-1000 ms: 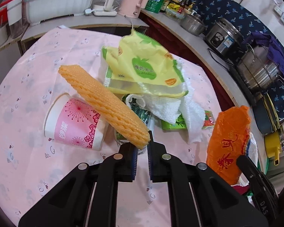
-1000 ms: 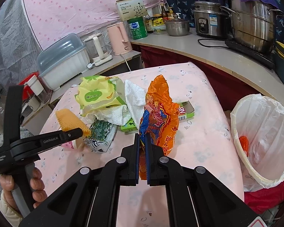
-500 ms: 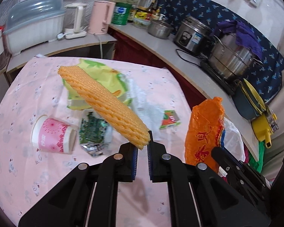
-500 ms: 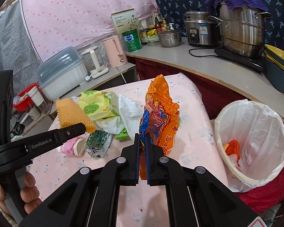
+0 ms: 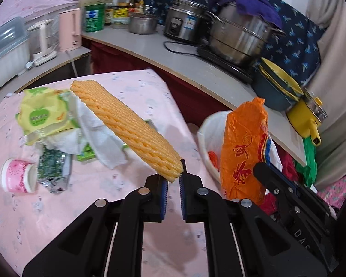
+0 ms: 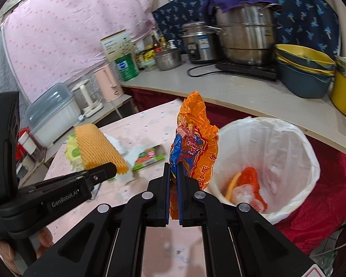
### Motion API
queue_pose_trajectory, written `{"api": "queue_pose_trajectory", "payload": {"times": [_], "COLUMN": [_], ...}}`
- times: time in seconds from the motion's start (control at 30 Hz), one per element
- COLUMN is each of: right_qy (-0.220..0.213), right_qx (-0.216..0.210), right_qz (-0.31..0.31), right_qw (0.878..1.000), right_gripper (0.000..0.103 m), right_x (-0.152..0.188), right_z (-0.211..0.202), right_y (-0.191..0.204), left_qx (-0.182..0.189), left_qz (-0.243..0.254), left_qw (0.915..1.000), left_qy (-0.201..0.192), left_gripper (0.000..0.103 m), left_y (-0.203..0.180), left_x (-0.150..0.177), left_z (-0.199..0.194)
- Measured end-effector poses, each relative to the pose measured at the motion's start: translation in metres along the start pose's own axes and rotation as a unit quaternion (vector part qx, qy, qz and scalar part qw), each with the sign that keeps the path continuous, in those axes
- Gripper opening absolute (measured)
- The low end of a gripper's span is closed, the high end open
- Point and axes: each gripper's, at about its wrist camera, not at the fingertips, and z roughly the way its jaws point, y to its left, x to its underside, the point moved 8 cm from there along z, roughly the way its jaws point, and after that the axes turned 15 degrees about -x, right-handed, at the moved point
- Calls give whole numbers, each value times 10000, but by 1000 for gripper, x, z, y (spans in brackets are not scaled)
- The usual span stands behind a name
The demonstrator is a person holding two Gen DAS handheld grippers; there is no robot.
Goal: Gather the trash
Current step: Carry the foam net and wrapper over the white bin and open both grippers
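Beside the pink-clothed table sits the white-lined bin, the landmark for everything below. It holds some orange and clear scraps at the bottom, and its mouth is open and unobstructed.

Still on the table, well away from the bin: yellow-green wrapper, white paper towel, green foil packet, pink paper cup, small green-and-red box. None touched yet.

Orange snack bag: clamped upright in the right gripper, jaws together on its lower edge. In the right view it stands just beside the bin's near rim, not yet over the mouth.

Orange foam fruit net: pinched at one end by the left gripper, jaws together on it, the rest sticking out unsupported over the table. It's farther from the bin than the bag.

Risks from here:
- The net is held by its tip only. Foam is soft and compressible, so a quick swing could pull it out short of the bin.
- The bag is light and crinkled. Released at the rim rather than over the mouth, it could catch the liner edge and slide outside.
- Both grippers head for one opening. The net is long, so if they arrive together it could bump the bag or the right gripper.
- The liner is thin, so a finger dragging on its rim could pull it loose.
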Motion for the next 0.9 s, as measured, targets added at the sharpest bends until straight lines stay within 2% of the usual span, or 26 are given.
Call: {"api": "queue_pose_trajectory", "payload": {"times": [0.2, 0.37, 0.5, 0.63, 0.73, 0.8, 0.83, 0.9], "right_qy": [-204, -348, -427, -456, -453, -434, -426, -409], "right_qx": [316, 574, 747, 893, 961, 991, 1003, 1016], "right_qz": [359, 617, 803, 967, 1061, 1102, 1112, 1127], "right_qw": [9986, 9958, 9931, 9903, 9887, 9880, 9878, 9876], "right_gripper": [5, 5, 5, 5, 5, 5, 5, 5], "right_x": [-1, -2, -1, 1, 3, 4, 5, 5], "right_z": [-22, -39, -47, -51, -51, -49, -48, -45], "right_y": [-48, -83, -109, -131, -143, -148, -149, -151], "left_qx": [231, 492, 780, 1011, 1045, 1012, 1003, 995], "left_qz": [550, 1032, 1593, 2150, 2445, 2480, 2464, 2383], "left_qw": [9982, 9932, 9837, 9704, 9627, 9620, 9624, 9644], "left_qy": [110, 198, 289, 436, 499, 532, 547, 577], "left_gripper": [9, 9, 9, 9, 11, 11, 13, 31], "left_y": [-57, -101, -139, -168, -182, -187, -188, -186], "left_x": [8, 15, 23, 34, 41, 42, 42, 40], "left_z": [10, 19, 27, 41, 54, 63, 67, 72]}}
